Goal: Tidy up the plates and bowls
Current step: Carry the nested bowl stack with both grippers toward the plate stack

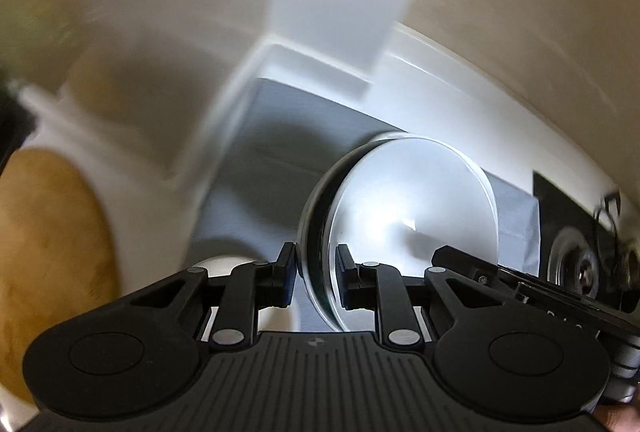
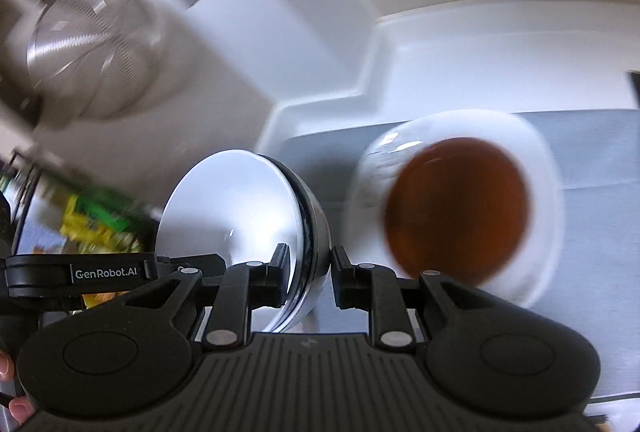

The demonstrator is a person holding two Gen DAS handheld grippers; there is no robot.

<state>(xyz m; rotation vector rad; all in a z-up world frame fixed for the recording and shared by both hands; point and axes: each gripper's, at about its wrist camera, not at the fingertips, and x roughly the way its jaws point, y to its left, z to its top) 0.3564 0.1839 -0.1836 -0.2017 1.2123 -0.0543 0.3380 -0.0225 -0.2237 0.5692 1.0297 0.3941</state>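
Left wrist view: left gripper (image 1: 317,274) pinches the rim of a metal bowl (image 1: 404,220), one finger pad (image 1: 286,272) on the dark outer wall, the other inside on the shiny surface. Bowl is tilted on edge, its opening facing right, held over a grey mat (image 1: 280,168). White counter edge (image 1: 448,88) runs behind the mat. Brown round shape (image 1: 56,256) at far left, blurred, can't tell what it is. A bit of a white dish (image 1: 224,266) shows just behind the left finger. The other tool's black body (image 1: 532,282) pokes in at lower right, near the bowl. Dark area at right edge with round metal items (image 1: 576,264), too blurred to name. Heavy motion blur across the upper half.

Right wrist view: right gripper (image 2: 309,278) clamps the same kind of metal bowl (image 2: 236,224) by its rim, one finger inside, one on the outer wall; bowl on edge, opening facing left. Just right of it, a white bowl with brown inside (image 2: 460,208) lies tilted on the grey mat (image 2: 592,152), blurred. Left tool's body with "GenRobot.AI" label (image 2: 106,273) sits at lower left. Wire mesh strainer (image 2: 88,44) at upper left, blurred. Green and yellow items (image 2: 100,220) behind the metal bowl, unclear. Fingertips of a hand (image 2: 16,408) at the bottom left corner.
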